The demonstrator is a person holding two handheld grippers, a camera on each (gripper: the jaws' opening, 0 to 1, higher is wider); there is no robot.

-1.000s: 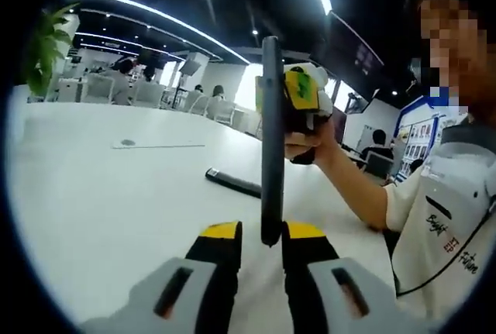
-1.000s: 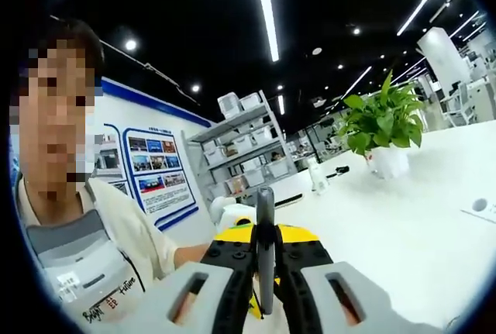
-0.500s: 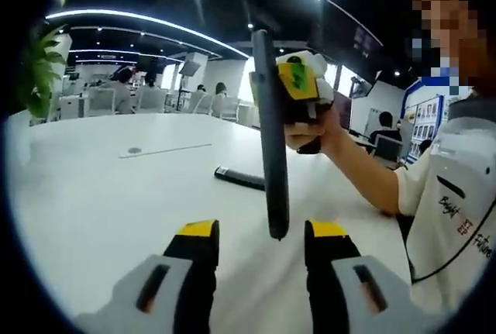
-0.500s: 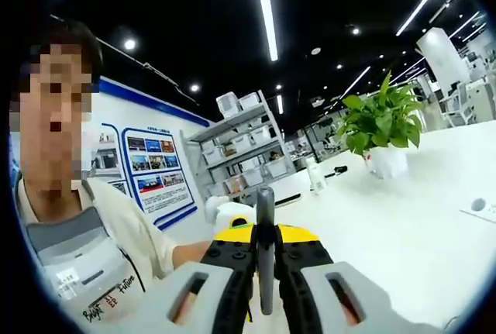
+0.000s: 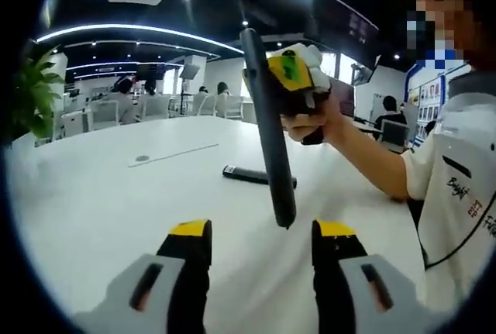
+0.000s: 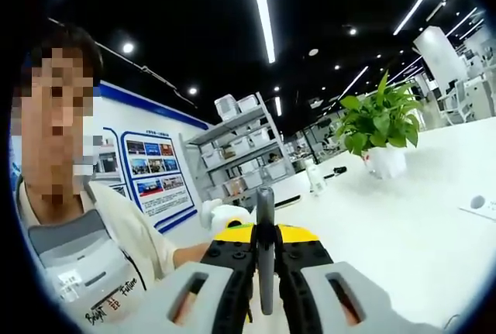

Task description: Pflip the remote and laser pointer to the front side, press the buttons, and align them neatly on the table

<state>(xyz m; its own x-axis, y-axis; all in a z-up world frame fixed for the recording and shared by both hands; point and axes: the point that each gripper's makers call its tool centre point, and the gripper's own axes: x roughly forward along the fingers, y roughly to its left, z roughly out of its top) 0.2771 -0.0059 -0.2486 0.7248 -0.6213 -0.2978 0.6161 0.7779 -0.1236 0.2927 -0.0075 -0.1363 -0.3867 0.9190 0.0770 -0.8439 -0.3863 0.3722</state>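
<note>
The right gripper (image 5: 291,90) clamps the remote (image 5: 267,132) edge-on, upright above the white table (image 5: 93,194), probably mid-flip, while the left gripper (image 5: 262,233) waits below with jaws wide, and the laser pointer (image 5: 252,175) lies flat on the table beyond.

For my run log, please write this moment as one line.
left gripper: open, over table | right gripper: shut on remote, held upright in air | laser pointer: lying on table
</note>
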